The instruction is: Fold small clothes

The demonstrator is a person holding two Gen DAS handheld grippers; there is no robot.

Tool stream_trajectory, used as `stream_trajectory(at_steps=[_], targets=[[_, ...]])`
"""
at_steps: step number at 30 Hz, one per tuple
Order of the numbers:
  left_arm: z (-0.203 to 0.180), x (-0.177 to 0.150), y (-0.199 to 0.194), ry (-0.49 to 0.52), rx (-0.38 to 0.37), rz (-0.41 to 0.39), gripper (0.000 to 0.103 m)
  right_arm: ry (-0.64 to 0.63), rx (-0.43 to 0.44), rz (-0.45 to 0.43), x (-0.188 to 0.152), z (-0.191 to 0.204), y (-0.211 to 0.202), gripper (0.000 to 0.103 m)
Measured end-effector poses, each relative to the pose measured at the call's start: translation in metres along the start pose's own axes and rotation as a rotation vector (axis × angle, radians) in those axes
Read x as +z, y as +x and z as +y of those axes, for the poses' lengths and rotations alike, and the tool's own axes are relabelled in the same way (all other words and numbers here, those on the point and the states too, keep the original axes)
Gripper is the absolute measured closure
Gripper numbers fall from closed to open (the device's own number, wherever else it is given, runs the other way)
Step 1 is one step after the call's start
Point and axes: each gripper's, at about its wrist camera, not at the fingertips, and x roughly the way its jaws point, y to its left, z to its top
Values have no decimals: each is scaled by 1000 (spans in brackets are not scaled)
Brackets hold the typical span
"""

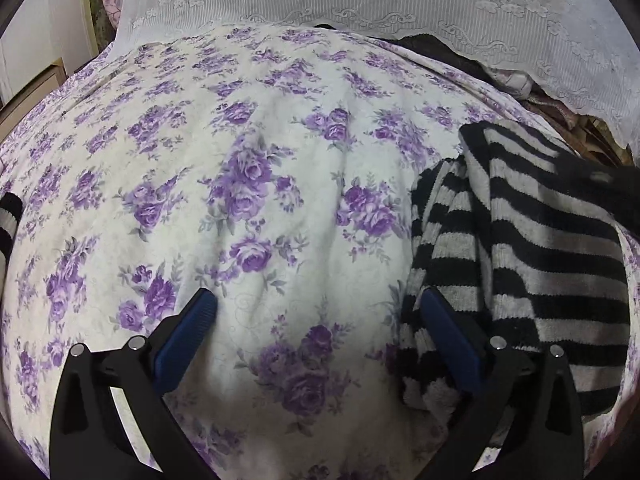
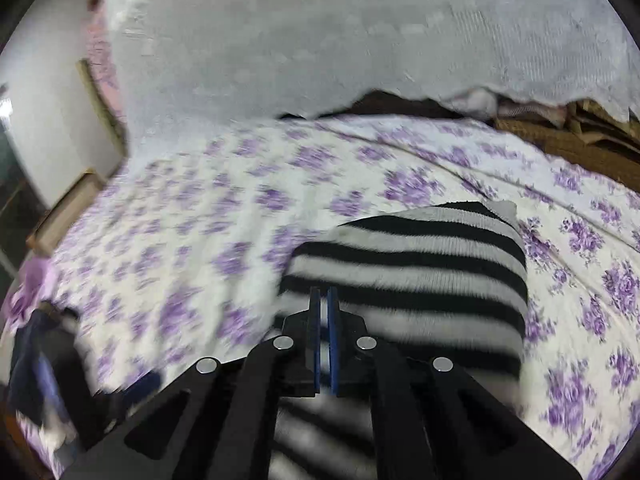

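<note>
Soft, even indoor light falls across the floral bedspread (image 1: 280, 128), sharp in the left wrist view. The right wrist view is smeared by motion blur, heaviest at left. Fisheye bulge and dark vignetting bend both frames' edges.

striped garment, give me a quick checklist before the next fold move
1. Right gripper shut on the striped garment: ok, its pads are together with knit between them.
2. Left gripper open and free: ok, nothing between its pads.
3. Left gripper lined up on the garment edge: not ok, only one finger is at the fabric.
4. Floral bedspread free where the fold lands: ok.
5. Garment lying flat: not ok, it is bunched.
6. Grip holding one layer or several: cannot tell.
</note>
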Motion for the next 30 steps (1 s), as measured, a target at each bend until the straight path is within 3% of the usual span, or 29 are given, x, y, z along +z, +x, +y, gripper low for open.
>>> stream_trajectory(at_steps=[2, 4, 6, 11, 14, 15, 18, 19, 22, 24, 25, 26, 27, 28, 30], targets=[[-1, 0, 1, 6, 10, -10, 4, 28, -42, 104, -2, -19, 50, 103], [-5, 0, 3, 29, 33, -24, 4, 29, -47, 59, -3, -26, 58, 103], [-5, 2, 4, 23, 31, -21, 4, 13, -52, 35, -6, -20, 50, 103], [4, 7, -13, -22, -59, -58, 4, 31, 62, -103, -26, -30, -23, 98], [1, 8, -32, -18, -136, -127, 4, 22, 40, -145, -48, -47, -53, 83], [-7, 7, -32, 12, -143, -128, 4, 33, 38, -136, -55, -56, -53, 84], [-29, -1, -5, 102, -46, -59, 4, 12, 88, -139, -74, -74, -41, 85], [-28, -2, 4, 86, -50, -39, 4, 4, 85, -149, -77, -72, -40, 85], [-8, 6, 10, 11, -152, 33, 4, -16, 58, -148, -76, -67, -42, 85], [-1, 7, 3, -18, -198, 37, 5, 26, 98, -173, -80, -74, -57, 82], [2, 5, -1, -24, -228, 39, 5, 42, 115, -179, -78, -79, -61, 69], [5, 7, -6, -35, -292, 44, 5, 63, 142, -184, -78, -86, -71, 40], [8, 9, -10, -44, -336, 44, 5, 76, 150, -190, -77, -91, -76, 27], [9, 12, -13, -48, -359, 41, 5, 97, 156, -206, -76, -98, -81, 20], [6, 10, -11, -48, -403, 59, 5, 175, 186, -215, -76, -121, -84, 20]])
